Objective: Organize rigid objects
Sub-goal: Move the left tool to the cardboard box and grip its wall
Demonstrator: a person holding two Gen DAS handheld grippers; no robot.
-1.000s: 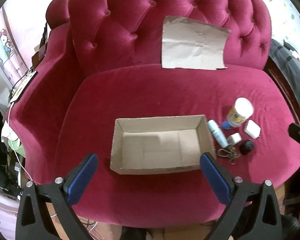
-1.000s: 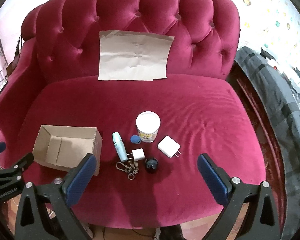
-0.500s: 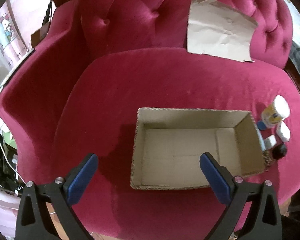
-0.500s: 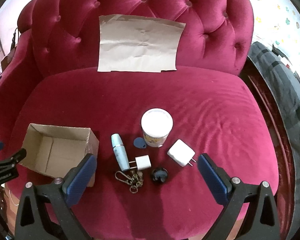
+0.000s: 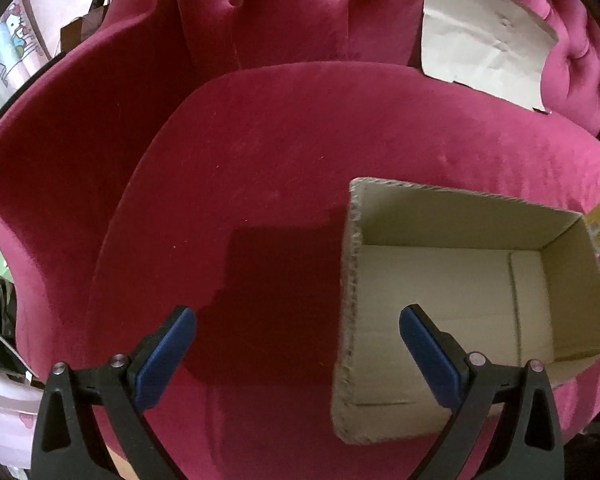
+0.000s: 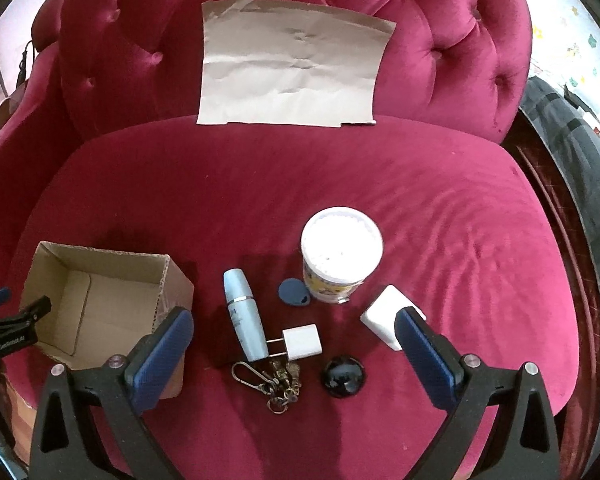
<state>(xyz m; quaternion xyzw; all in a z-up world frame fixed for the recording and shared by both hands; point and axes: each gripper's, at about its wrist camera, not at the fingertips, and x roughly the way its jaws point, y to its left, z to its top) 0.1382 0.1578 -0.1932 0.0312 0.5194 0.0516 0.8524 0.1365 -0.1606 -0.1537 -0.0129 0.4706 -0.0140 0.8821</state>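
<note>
The left tongs (image 5: 298,342) are held wide open and empty astride the near left wall of the empty cardboard box (image 5: 452,304), probably so that it can be steadied as a receptacle. The right tongs (image 6: 294,344) are likewise spread and empty, with the loose items just ahead between the pads: a pale blue bottle (image 6: 244,316), a small white plug (image 6: 302,341), a keyring (image 6: 270,384), a black dome (image 6: 343,376), a white-lidded tub (image 6: 340,256) and a larger white charger (image 6: 384,316) by the right pad.

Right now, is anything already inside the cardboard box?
No, the cardboard box shows only its bare floor in the left wrist view, with nothing lying in it.
</note>
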